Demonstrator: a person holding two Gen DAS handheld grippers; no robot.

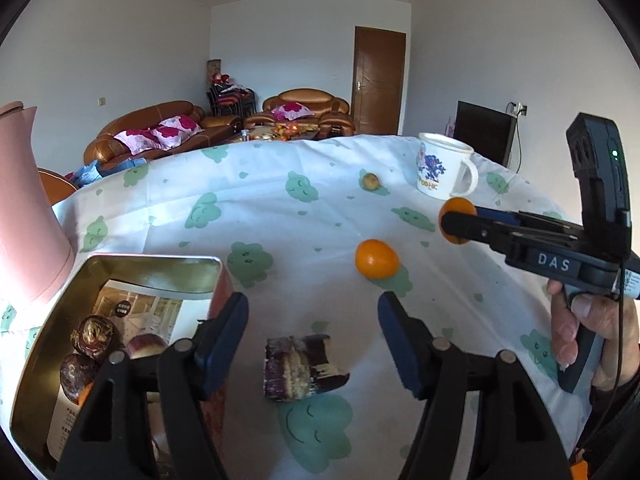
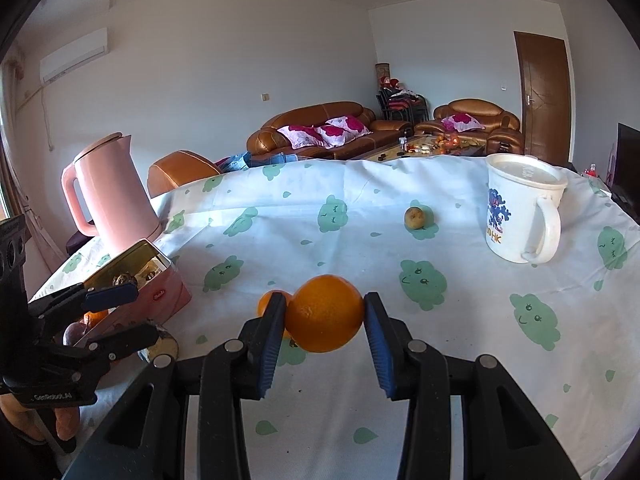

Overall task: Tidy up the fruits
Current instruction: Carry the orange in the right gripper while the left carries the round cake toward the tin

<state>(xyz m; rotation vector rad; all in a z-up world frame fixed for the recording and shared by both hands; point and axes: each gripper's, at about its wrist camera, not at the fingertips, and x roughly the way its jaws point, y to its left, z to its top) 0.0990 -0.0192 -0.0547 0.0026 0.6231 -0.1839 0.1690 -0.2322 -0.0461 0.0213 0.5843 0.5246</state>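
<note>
The right gripper (image 2: pixel 324 316) clamps the firm, round, roll-prone orange (image 2: pixel 325 313) across its middle, while the left gripper (image 1: pixel 312 340) stands open and empty.

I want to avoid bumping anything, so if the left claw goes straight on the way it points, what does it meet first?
Probably the dark, cut piece of food lying on the tablecloth between the open left claw fingers; the small orange lies farther on. Depth is uncertain.

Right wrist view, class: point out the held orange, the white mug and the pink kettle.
Held orange (image 2: pixel 325 314), right wrist view, front peel.
White mug (image 2: pixel 516 216), right wrist view, outer wall.
Pink kettle (image 2: pixel 116 196), right wrist view, body side.
</note>
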